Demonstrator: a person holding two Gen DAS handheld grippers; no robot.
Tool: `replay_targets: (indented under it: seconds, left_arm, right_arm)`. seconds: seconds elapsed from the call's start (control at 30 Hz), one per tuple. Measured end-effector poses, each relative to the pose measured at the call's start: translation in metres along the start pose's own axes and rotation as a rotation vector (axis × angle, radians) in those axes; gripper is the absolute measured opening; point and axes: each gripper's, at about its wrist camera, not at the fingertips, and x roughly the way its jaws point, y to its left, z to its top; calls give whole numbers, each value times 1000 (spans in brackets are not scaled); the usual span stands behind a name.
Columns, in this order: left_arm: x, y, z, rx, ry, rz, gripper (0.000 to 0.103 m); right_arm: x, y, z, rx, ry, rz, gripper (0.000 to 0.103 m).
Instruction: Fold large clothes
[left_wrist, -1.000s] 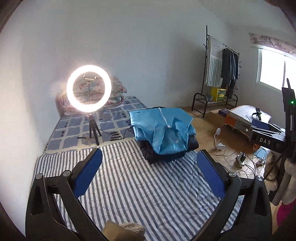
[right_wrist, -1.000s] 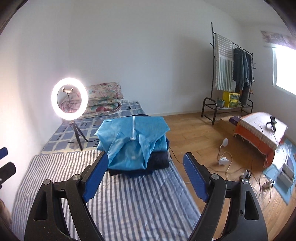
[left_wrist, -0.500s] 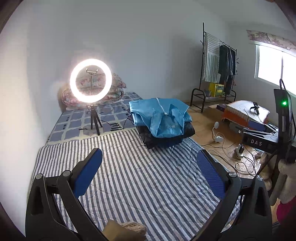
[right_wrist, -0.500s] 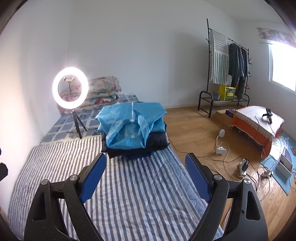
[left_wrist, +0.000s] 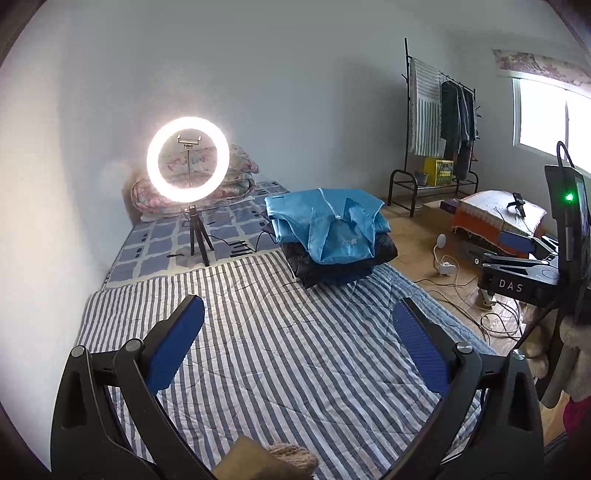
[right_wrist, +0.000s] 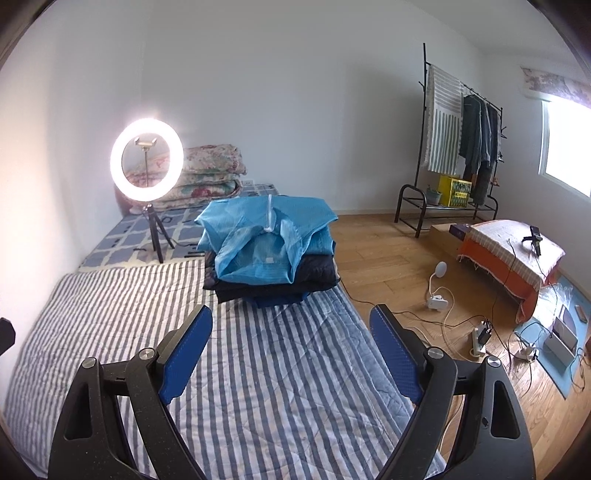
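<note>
A folded light blue jacket (left_wrist: 328, 225) lies on top of a stack of dark folded clothes (left_wrist: 340, 266) at the far right side of the striped mattress (left_wrist: 258, 350). The jacket (right_wrist: 266, 236) and the dark stack (right_wrist: 273, 284) also show in the right wrist view. My left gripper (left_wrist: 297, 325) is open and empty, held above the striped bedding well short of the stack. My right gripper (right_wrist: 291, 332) is open and empty, also above the striped bedding (right_wrist: 258, 387), a little in front of the stack.
A lit ring light on a tripod (left_wrist: 188, 162) stands on the checked blanket behind. Folded floral quilts (right_wrist: 207, 173) lie by the wall. A clothes rack (right_wrist: 458, 147), a low orange table (right_wrist: 509, 251) and cables (right_wrist: 461, 325) are on the wood floor at right.
Both grippers have pulled back from the clothes stack, which now looks farther away and smaller. Both stay open and empty.
</note>
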Motion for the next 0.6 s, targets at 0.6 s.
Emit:
replay_targets:
  seconds: [0.6]
  left_arm:
    - [-3,-2,-4,16,-22,13,103]
  right_arm:
    - [6,2,-5,-2,29,23,87]
